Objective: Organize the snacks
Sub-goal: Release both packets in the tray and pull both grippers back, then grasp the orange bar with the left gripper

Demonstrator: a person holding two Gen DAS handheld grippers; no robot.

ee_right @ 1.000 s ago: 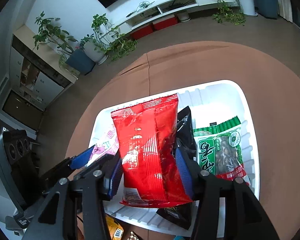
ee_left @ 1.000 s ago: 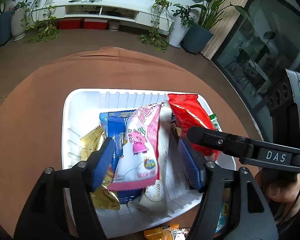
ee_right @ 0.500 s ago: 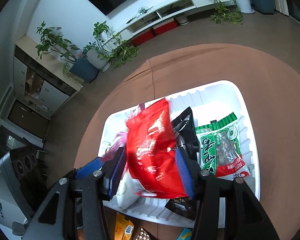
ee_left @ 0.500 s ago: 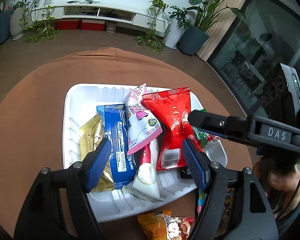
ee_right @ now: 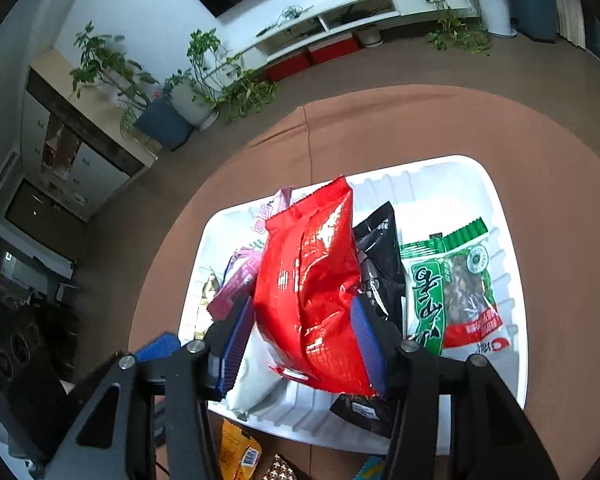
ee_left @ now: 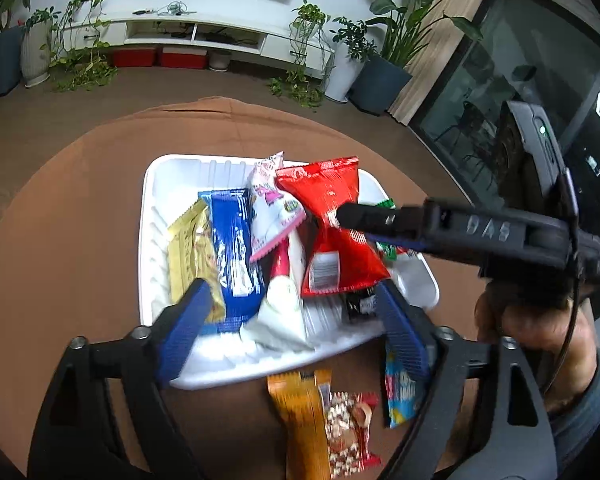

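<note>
Snacks crowd the white tray [ee_right: 500, 216]; your right gripper [ee_right: 306, 340] pinches the red bag [ee_right: 312, 276] at its 6 o'clock end. Lower it flat beside the black packet [ee_right: 380, 248] before releasing; left gripper [ee_left: 292, 320] hangs spread, holding nothing.

The red snack bag [ee_right: 312, 292] is glossy crinkled foil, catching glare at frame centre. The white tray [ee_right: 500, 216] looks like smooth ribbed plastic. Beneath it, the brown tablecloth [ee_right: 420, 120] is matt fabric. Ridged blue pads [ee_left: 188, 326] line matt black fingers.
</note>
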